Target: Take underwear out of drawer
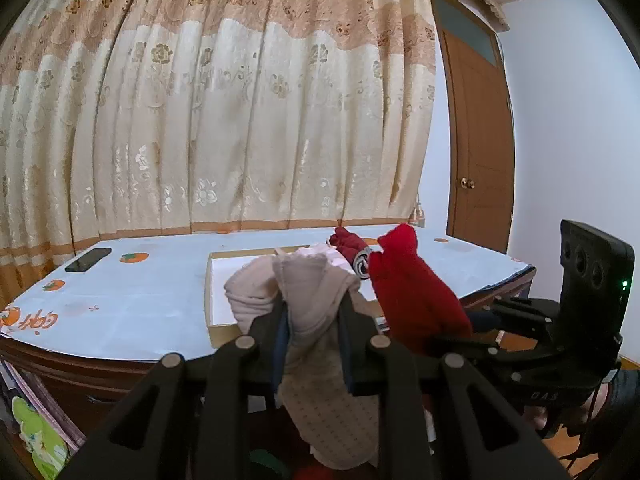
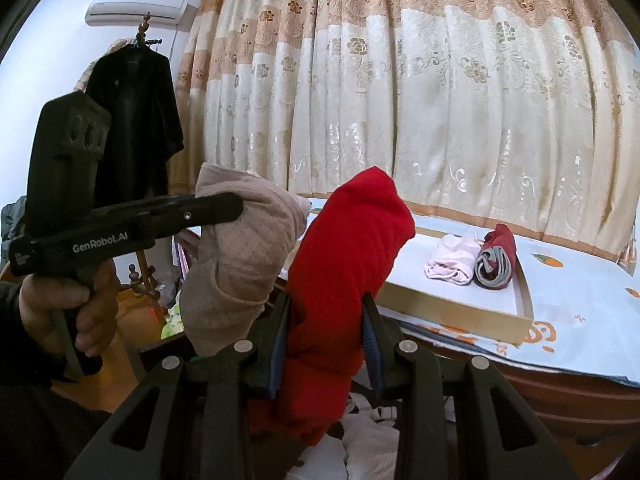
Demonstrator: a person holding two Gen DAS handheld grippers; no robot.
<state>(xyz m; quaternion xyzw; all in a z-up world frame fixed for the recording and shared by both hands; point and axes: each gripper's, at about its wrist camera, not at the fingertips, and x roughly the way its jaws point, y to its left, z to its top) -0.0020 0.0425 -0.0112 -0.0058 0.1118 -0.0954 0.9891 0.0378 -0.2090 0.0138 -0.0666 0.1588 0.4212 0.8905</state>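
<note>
From the left wrist, the left gripper [image 1: 314,320] is clenched on a pale pink dotted cotton underwear piece [image 1: 312,300], held up before the table's near edge [image 1: 120,344]. Beside it the right gripper [image 1: 460,340] grasps a red knit underwear piece [image 1: 412,288].

From the right wrist, red fabric [image 2: 344,264] fills the clamped jaws — two rolled pieces, pink [image 2: 450,260] and dark red [image 2: 496,258], lie at the shallow cardboard tray's [image 2: 452,304] far corner.
</note>
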